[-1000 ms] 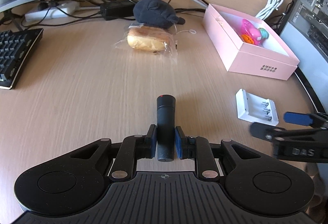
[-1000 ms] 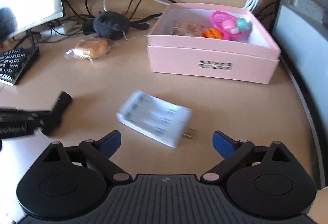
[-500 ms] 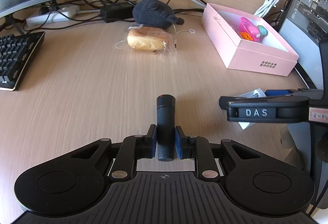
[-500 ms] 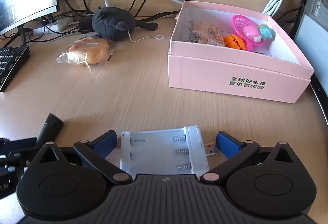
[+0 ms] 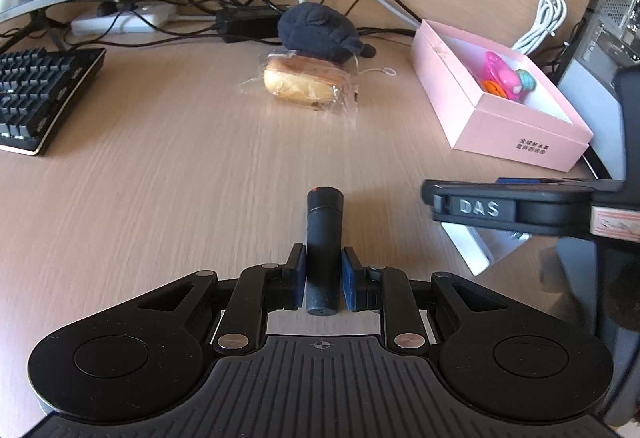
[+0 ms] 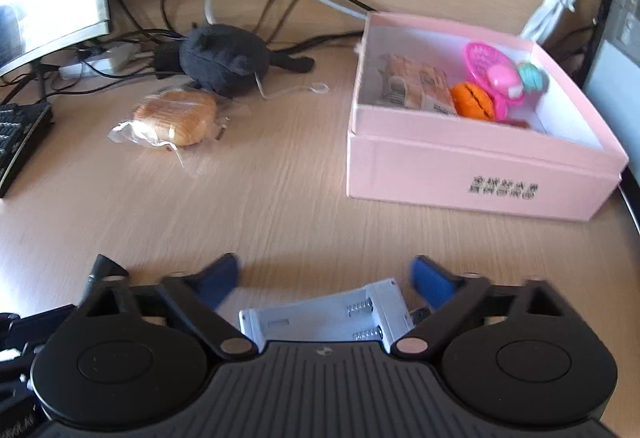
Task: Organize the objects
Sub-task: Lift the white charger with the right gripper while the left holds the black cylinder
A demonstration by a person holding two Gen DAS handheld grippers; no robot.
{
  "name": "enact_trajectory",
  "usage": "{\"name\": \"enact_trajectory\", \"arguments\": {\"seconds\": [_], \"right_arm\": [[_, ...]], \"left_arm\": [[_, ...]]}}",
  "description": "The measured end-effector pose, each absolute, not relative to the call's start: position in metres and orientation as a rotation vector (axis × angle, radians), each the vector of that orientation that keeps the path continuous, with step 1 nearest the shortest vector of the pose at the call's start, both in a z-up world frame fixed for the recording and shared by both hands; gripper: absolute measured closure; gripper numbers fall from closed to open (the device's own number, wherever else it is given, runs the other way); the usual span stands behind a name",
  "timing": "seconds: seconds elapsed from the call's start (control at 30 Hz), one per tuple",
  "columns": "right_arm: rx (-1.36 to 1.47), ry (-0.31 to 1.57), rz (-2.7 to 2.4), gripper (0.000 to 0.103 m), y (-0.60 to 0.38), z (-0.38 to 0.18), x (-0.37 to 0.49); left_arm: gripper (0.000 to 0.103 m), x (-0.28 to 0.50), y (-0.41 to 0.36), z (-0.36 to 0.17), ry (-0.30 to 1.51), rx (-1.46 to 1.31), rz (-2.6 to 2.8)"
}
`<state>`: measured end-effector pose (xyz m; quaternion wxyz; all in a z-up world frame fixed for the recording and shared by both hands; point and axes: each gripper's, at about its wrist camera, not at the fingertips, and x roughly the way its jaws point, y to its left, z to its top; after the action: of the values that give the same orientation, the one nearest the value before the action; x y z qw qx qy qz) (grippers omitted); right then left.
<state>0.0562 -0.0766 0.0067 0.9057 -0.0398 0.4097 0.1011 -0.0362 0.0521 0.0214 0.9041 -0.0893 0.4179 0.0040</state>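
Clamped between the blue pads of the left gripper [image 5: 322, 280] is a black cylindrical flashlight [image 5: 323, 238], pointing away from the camera with a small red spot seen at its far end; it is held just above the wooden desk [image 5: 160, 197]. Over on the right, the right gripper [image 6: 324, 280] is seen with its jaws closing around a white battery holder [image 6: 332, 318], whose springs and empty slots face up; the blue fingertips [image 6: 430, 278] are not yet pressed on it. From the left wrist view, raised letters reading "DAS" are made out on the right gripper's finger. Farther back, an open pink box [image 6: 460, 173] is seen with black Chinese characters printed on its front wall, too blurred to be read; a pink toy basket [image 6: 486, 61], an orange toy [image 6: 472, 99] and a printed packet [image 6: 416, 85] lie inside. A wrapped bun [image 5: 302, 83] is touched from behind by a dark plush toy [image 5: 318, 31], well apart from the box. A keyboard [image 5: 36, 97] is seen at the left.
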Motion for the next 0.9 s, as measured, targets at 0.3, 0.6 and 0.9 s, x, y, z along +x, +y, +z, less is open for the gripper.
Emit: {"name": "enact_trajectory", "arguments": {"seconds": [0.3,0.6,0.9], "right_arm": [[-0.201,0.802,0.271,0.044,-0.105,0.012,0.021],[-0.231,0.679,0.235,0.005,-0.140,0.024,-0.019],[-0.274,0.758,0.426,0.000,-0.146,0.021,-0.016]], "left_arm": [[0.081,-0.036,0.058,0.021,0.863,-0.224,-0.017],[0.080,-0.039,0.049,0.023,0.874,-0.184,-0.026],[0.081,-0.035,0.049,0.025,0.907,-0.175,-0.031]]}}
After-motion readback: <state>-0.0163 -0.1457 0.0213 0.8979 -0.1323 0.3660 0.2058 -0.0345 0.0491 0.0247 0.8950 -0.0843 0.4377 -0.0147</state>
